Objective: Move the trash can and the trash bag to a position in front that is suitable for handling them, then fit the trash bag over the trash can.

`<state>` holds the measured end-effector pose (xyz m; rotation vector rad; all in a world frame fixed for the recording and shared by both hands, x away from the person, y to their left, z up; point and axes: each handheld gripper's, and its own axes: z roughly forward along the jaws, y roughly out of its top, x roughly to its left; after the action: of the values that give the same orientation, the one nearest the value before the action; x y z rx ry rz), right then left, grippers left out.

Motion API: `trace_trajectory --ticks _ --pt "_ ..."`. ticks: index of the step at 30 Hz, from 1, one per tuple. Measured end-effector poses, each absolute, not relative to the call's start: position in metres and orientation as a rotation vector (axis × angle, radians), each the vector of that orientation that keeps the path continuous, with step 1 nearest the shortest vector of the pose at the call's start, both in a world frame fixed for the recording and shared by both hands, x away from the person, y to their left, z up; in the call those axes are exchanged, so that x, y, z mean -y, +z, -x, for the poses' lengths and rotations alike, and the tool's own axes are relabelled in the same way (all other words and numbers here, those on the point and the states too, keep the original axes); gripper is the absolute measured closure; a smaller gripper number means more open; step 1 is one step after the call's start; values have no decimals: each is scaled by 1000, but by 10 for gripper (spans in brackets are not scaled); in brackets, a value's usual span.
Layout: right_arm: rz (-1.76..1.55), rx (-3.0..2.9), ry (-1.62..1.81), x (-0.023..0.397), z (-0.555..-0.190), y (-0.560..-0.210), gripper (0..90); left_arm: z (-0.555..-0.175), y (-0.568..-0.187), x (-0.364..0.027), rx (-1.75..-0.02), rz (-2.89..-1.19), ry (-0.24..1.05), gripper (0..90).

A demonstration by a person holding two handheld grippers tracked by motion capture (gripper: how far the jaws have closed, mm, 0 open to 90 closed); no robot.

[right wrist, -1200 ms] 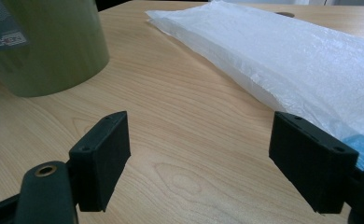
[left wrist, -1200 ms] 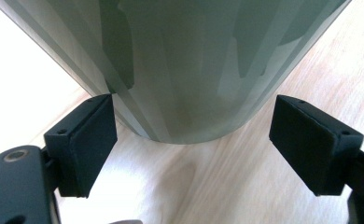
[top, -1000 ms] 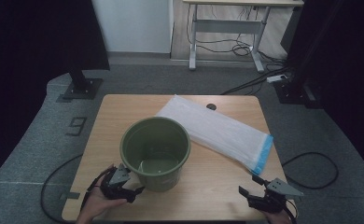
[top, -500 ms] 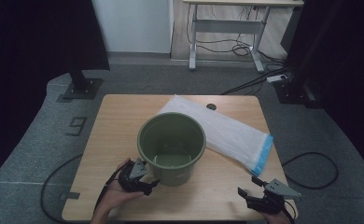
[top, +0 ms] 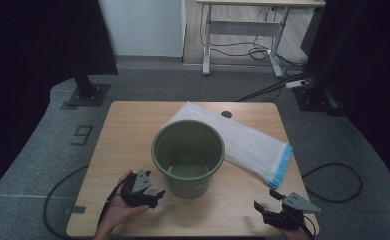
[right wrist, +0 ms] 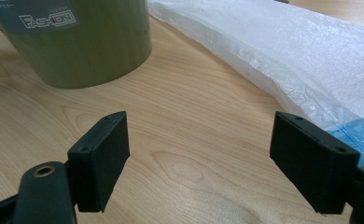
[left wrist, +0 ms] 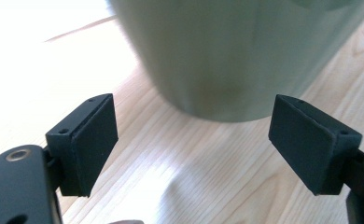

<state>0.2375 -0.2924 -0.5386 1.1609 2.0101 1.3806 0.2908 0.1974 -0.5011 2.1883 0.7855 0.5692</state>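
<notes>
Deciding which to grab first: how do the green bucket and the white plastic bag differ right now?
The green bucket stands upright and rigid, mouth open upward; the white plastic bag lies flat and limp. The bucket is plain olive with a printed label; the bag is translucent white with a blue edge. The bucket sits nearer the left gripper. Both rest on the wooden table.

Black left tool (top: 153, 194); black right tool (top: 265, 202); grey three-cornered plates; screwed pads.

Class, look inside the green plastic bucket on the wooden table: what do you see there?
The green plastic bucket holds nothing visible; its bare floor shows. Its near inner wall is hidden by the rim, and it covers part of the white plastic bag behind.
</notes>
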Motion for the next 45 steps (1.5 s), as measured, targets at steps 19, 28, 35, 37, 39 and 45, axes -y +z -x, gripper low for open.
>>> trace_trajectory --ticks 19,28,35,37,39,45 --pt "-1277 -1957 1163 239 -340 -530 233 -298 -527 -214 -899 -2245 557 146" --pt "-1245 -2040 1134 204 -389 -531 319 -298 -533 -218 -934 -2250 534 146" --pt "-1275 -2096 1074 201 -401 -545 437 -296 -540 -220 -961 -2267 524 148" --pt "-1301 -2098 1077 204 -402 -547 466 -295 -540 -221 -967 -2265 527 148" --pt "-1321 -2096 1068 206 -404 -550 487 -295 -539 -223 -976 -2254 527 148" --pt "-1355 -2099 1052 210 -406 -552 586 -295 -538 -227 -1001 -2240 528 149"
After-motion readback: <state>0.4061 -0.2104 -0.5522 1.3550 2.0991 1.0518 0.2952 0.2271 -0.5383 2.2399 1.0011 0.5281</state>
